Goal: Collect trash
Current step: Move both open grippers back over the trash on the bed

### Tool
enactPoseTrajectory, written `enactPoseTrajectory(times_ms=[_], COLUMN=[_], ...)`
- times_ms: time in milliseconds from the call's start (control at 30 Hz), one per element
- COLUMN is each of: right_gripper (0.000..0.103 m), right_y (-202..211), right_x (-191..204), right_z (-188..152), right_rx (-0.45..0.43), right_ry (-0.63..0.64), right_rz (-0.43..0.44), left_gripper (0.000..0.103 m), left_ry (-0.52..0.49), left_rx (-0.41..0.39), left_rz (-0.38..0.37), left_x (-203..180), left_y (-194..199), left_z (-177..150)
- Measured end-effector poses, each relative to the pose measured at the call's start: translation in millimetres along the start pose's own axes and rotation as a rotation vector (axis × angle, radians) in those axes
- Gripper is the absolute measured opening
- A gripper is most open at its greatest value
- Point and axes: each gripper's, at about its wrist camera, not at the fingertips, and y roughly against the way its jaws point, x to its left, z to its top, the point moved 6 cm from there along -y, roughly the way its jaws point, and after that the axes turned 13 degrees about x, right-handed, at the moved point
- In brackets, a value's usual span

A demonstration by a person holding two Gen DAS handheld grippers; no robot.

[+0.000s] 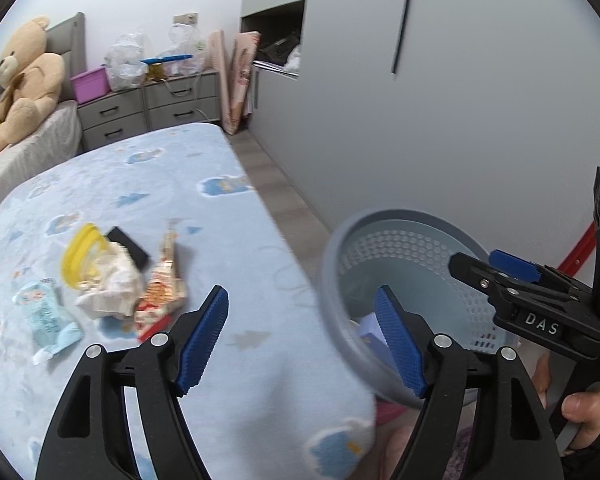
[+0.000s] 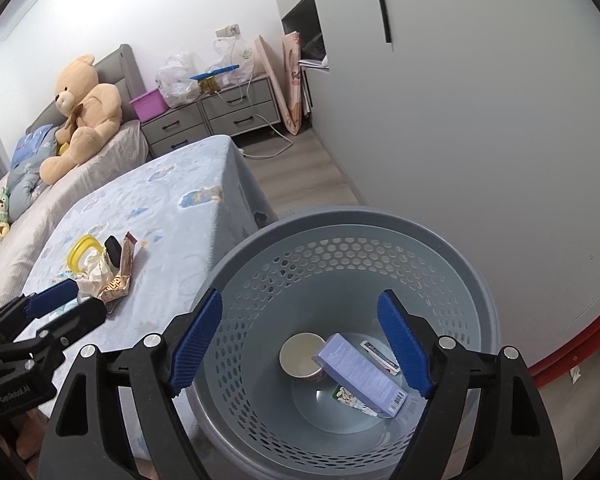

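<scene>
Remaining trash pile (image 1: 112, 284) sits on the bed (image 1: 228, 208) up-left of the empty, spread left gripper (image 1: 300, 340) (nearer one); right gripper (image 2: 300, 344), also spread and empty, hangs over the basket (image 2: 476, 280).

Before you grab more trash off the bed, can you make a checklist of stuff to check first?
1. Left gripper jaws open with nothing between them: ok.
2. Right gripper jaws open and empty over the bin: ok.
3. Bin upright beside the bed, mouth clear: ok.
4. Earlier trash landed inside: paper cup and purple box lie on the bin's bottom: ok.
5. Bed cleared of trash: not ok; yellow lid, crumpled tissue, snack wrapper and blue packet remain.
6. Whether anything hides beneath that pile: cannot tell.
</scene>
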Motion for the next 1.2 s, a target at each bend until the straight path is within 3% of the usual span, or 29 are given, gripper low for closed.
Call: enactPoseTrajectory(times_ms=[267, 700, 933, 1200], right_gripper=[0.079, 0.081, 0.085, 0.09], right_y=[-10, -23, -26, -28], right_x=[26, 87, 104, 127], right_z=[0, -3, -6, -11], right_rx=[0.017, 0.034, 0.043, 0.063], right_ry=[0.03, 0.135, 0.156, 0.188], right_rz=[0.027, 0.079, 0.109, 0.18], left_gripper=[0.075, 0.075, 0.075, 0.075], left_ry=[0.095, 0.357, 0.487, 0.546], left_rx=[-0.029, -0.005, 0.048, 0.088], left_rz=[0.087, 0.261, 0.269, 0.276], left_x=[54, 169, 226, 251], left_y=[18, 41, 39, 27], left_z=[-7, -32, -47, -53])
